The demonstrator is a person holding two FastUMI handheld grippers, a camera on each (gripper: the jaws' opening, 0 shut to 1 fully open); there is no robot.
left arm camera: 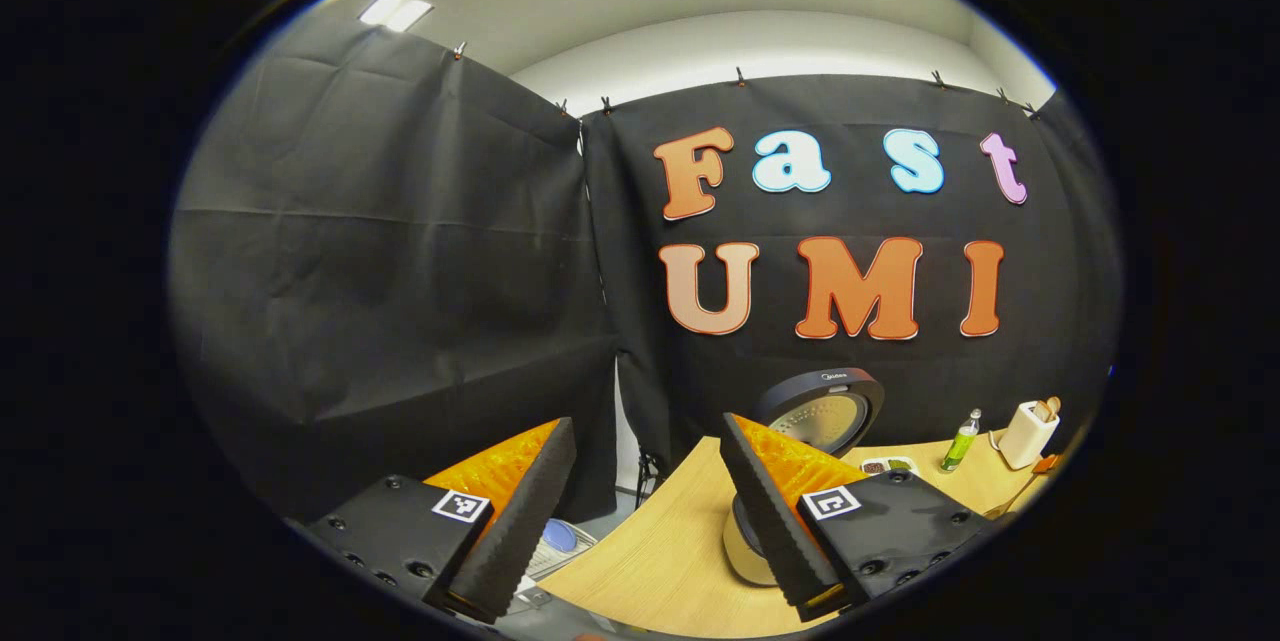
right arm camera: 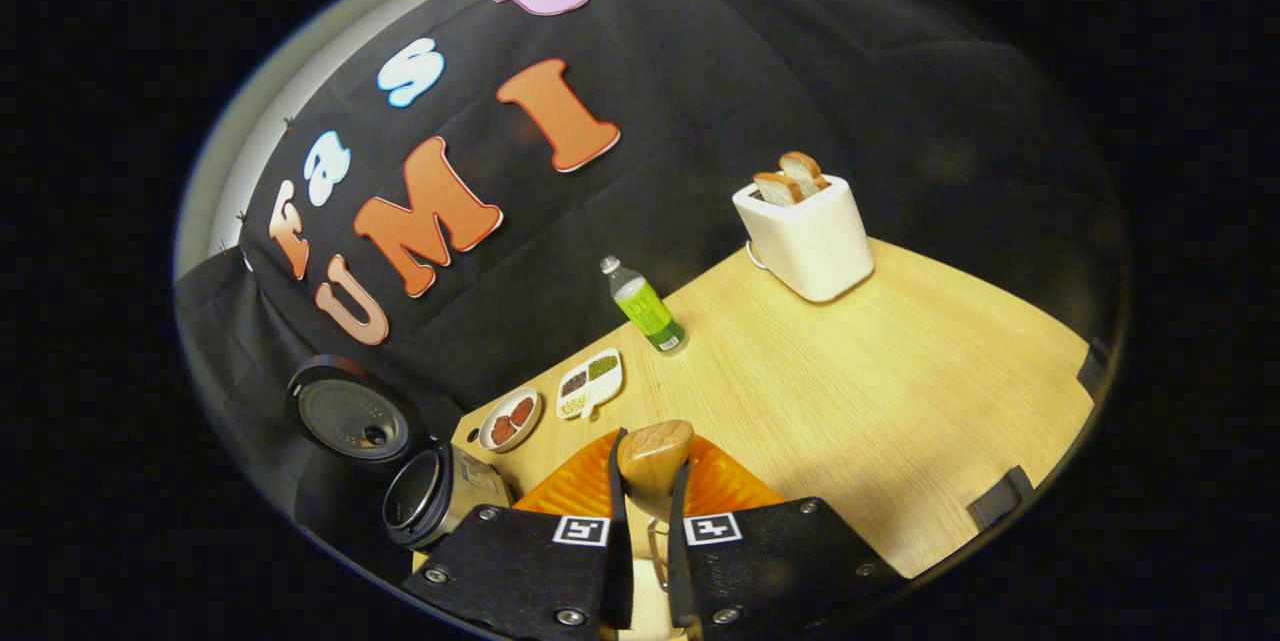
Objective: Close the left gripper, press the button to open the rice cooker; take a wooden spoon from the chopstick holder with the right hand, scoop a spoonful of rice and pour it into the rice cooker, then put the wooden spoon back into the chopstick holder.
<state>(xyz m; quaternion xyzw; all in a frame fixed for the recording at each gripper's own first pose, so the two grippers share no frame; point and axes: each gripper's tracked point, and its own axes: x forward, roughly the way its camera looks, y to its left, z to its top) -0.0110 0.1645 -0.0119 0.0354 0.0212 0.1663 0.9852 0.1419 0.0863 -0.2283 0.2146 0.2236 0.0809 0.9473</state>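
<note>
Fingers of the left gripper (left arm camera: 648,511) stand spread wide in the left gripper view, two flat wedge shapes with ribbed inner faces and nothing between them. Past them a pale wood-grain desk (left arm camera: 650,561) curves away, and the rice cooker (left arm camera: 790,481) sits near its left edge, partly hidden behind the right-hand finger; its round lid (left arm camera: 820,411) stands open and upright, with a dark rim around a dimpled metal inner face. Farther along the desk's back edge stand a slim green bottle (left arm camera: 962,441) and a boxy white toaster (left arm camera: 1027,433) with bread in its slots.

In the right gripper view the right gripper (right arm camera: 650,511) pinches the wooden spoon (right arm camera: 655,456) between its two fingers; the spoon's smooth rounded bowl sticks up just beyond the fingertips. The rice cooker (right arm camera: 430,496) sits at the desk's (right arm camera: 850,391) back-left corner, its round pot mouth open and the disc-shaped lid (right arm camera: 350,416) tipped back. Near it along the back edge lie a small round dish (right arm camera: 509,419) and an oblong divided dish (right arm camera: 590,383) of grains, then the bottle (right arm camera: 645,306) upright, and the toaster (right arm camera: 805,236) at the far right corner holding two slices.
</note>
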